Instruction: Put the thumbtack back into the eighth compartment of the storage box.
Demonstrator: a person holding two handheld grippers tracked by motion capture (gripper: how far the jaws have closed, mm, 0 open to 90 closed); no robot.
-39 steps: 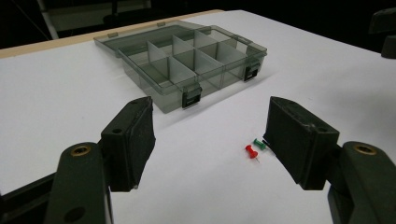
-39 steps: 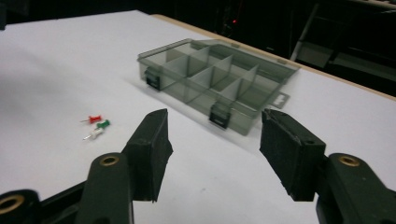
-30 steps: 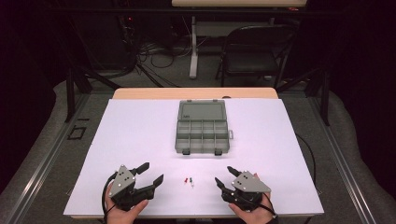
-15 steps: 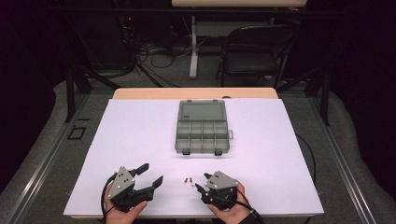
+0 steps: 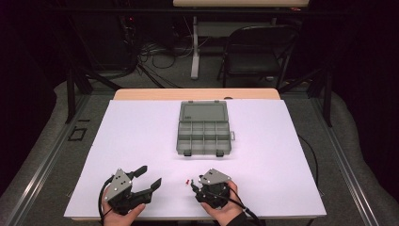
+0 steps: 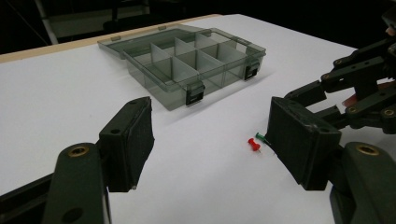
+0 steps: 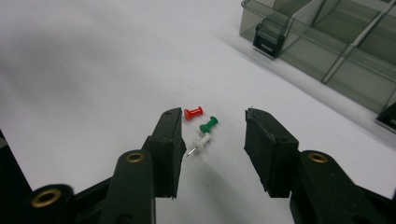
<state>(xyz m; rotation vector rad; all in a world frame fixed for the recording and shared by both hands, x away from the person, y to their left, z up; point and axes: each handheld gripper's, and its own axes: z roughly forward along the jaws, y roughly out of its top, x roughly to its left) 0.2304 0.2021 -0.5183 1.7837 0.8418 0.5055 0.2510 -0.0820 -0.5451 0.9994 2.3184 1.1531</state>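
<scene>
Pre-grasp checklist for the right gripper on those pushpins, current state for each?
1. Right gripper jaws apart, nothing pinched, and they have just been closing: ok.
2. White pushpin and green pushpin lie between the jaws: ok.
3. Single pin isolated: not ok; the red pushpin lies at the left jaw's tip, all three crowded together.
4. Whether the pins touch one another: cannot tell.
5. Organizer box open, compartments look empty: ok.
6. Left gripper open, holding nothing, off to the side of the pins: ok.
</scene>
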